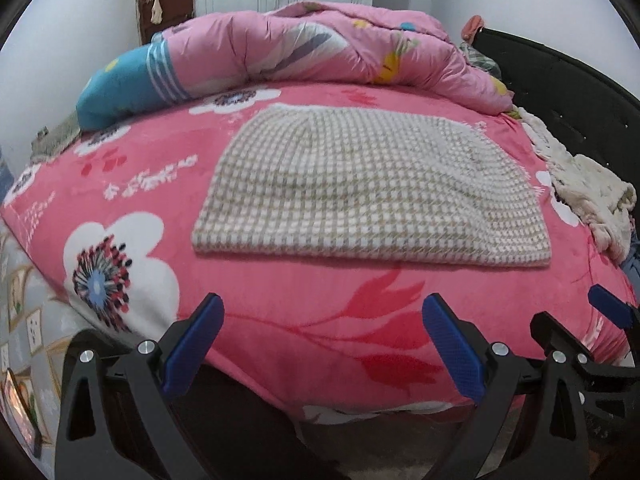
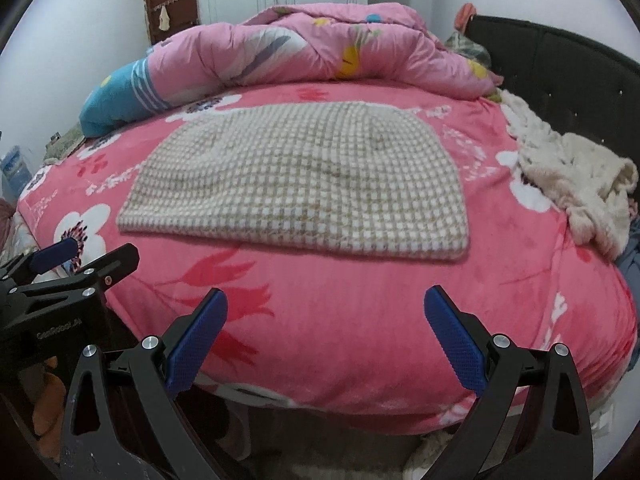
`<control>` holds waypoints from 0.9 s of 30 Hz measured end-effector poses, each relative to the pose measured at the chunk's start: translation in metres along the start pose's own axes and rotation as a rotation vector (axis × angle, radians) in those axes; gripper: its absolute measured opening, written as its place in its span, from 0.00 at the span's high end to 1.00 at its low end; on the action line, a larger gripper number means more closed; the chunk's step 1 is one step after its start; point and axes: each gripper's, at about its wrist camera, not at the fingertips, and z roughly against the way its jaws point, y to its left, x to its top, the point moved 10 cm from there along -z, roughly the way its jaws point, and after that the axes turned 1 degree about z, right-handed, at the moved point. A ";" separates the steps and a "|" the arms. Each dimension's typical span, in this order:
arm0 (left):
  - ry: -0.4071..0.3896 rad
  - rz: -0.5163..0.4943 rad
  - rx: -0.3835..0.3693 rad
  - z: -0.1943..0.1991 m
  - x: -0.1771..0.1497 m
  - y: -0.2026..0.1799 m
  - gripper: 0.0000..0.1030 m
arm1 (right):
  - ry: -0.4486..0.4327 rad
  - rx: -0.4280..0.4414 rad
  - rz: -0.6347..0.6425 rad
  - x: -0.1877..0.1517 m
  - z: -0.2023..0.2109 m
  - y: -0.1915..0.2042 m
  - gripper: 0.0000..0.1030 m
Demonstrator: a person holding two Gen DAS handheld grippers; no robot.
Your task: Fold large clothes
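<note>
A beige-and-white checked knit garment lies folded flat in a neat rectangle on the pink floral bed. It also shows in the right wrist view. My left gripper is open and empty, held over the near edge of the bed, short of the garment. My right gripper is open and empty too, also at the near bed edge. The right gripper shows at the right in the left wrist view. The left gripper shows at the left in the right wrist view.
A pink quilt with a blue end is heaped at the back of the bed. A cream fluffy cloth lies bunched at the right edge, next to the black headboard. A door and wardrobe stand behind.
</note>
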 end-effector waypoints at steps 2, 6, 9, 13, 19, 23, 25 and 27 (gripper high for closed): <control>0.006 0.003 -0.004 -0.002 -0.001 0.000 0.05 | 0.005 -0.008 -0.002 -0.002 0.000 0.000 0.08; 0.010 0.006 -0.008 -0.004 -0.001 0.000 0.05 | 0.026 -0.009 -0.006 -0.004 -0.004 0.001 0.08; 0.013 0.016 -0.013 -0.005 -0.001 0.002 0.05 | 0.031 -0.011 0.005 -0.003 -0.005 0.002 0.08; 0.015 0.017 -0.008 -0.007 -0.002 0.003 0.05 | 0.030 -0.015 0.016 -0.003 -0.005 0.004 0.08; 0.017 0.014 -0.007 -0.009 -0.002 0.001 0.05 | 0.033 -0.018 0.015 -0.003 -0.005 0.003 0.08; 0.019 0.013 -0.007 -0.010 -0.002 0.001 0.05 | 0.032 -0.020 0.005 -0.003 -0.005 -0.001 0.08; 0.017 0.011 -0.005 -0.010 -0.001 0.000 0.05 | 0.030 -0.021 0.003 -0.003 -0.005 -0.003 0.08; 0.014 0.010 -0.003 -0.010 -0.001 0.000 0.05 | 0.031 -0.021 0.004 -0.003 -0.006 -0.004 0.08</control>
